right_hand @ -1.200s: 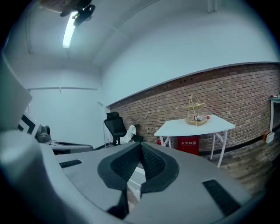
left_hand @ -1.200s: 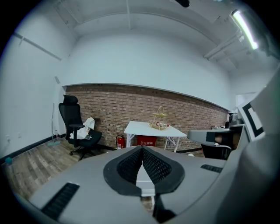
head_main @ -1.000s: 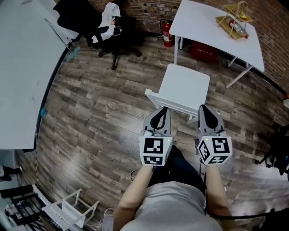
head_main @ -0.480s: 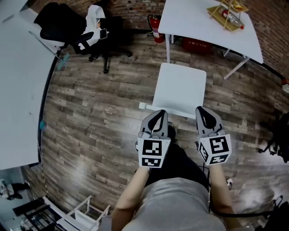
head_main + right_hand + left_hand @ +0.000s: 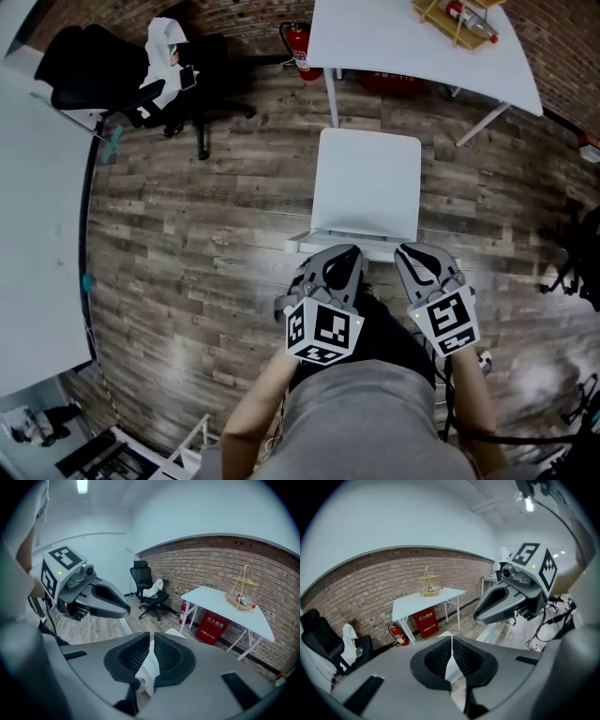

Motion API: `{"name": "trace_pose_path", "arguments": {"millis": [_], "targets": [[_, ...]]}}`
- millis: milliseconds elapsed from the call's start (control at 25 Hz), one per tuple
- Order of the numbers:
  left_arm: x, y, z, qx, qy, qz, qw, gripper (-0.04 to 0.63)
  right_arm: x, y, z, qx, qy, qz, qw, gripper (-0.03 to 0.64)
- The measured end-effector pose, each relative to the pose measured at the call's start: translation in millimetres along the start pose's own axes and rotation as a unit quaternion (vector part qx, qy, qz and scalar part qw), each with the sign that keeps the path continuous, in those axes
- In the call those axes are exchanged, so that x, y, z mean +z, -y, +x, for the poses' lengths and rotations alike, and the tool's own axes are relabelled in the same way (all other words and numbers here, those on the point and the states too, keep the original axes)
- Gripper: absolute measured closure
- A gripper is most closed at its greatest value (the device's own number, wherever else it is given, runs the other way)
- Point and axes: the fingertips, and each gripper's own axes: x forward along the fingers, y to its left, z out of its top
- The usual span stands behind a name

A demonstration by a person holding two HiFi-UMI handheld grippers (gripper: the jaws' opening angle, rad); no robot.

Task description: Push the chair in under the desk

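A white chair [image 5: 367,183] stands on the wood floor, its seat pointing at the white desk [image 5: 403,42] by the brick wall. Its back rail [image 5: 328,241] runs just in front of me. My left gripper [image 5: 341,260] and right gripper [image 5: 418,259] are side by side at that rail, both shut with nothing between the jaws. Whether they touch the rail I cannot tell. In the left gripper view the desk [image 5: 423,601] lies ahead beyond my shut left gripper [image 5: 451,641]. The right gripper view shows my right gripper [image 5: 151,644] shut, with the desk [image 5: 220,604] beyond it.
A black office chair [image 5: 159,66] with a white garment stands at the far left. A fire extinguisher [image 5: 300,52] and a red box [image 5: 394,82] sit by the desk legs. A wooden rack [image 5: 459,19] stands on the desk. A large white table [image 5: 37,206] borders the left.
The chair has turned square to the desk and stands closer to it. Both grippers have moved forward with its back rail and stayed shut.
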Motion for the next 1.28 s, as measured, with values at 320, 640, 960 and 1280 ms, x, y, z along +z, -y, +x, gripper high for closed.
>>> {"name": "trace_pose_path", "arguments": {"millis": [320,640,960,1280], "targets": [[-13.6,17.4,23.9,-0.077,-0.098,0.110,0.9862,0.490,-28.8,-10.9,18.1,0.027,-0.110,-0.173,0.978,0.469],[-44.5,25.6,37.2,-0.112,-0.204,0.259,0.9375,0.483,-50.6,-22.5,48.1,0.063,-0.178,-0.275,0.943,0.474],[-54.1,36.9,52.3,-0.132,-0.209,0.308,0.9185,0.483,-63.1,-27.0,59.0,0.066,-0.211,-0.317,0.922,0.483],[-55.9,41.2,61.2,-0.141,-0.233,0.311,0.9105,0.483,-66.1,-24.4,66.7,0.082,-0.209,-0.328,0.918,0.496]]}}
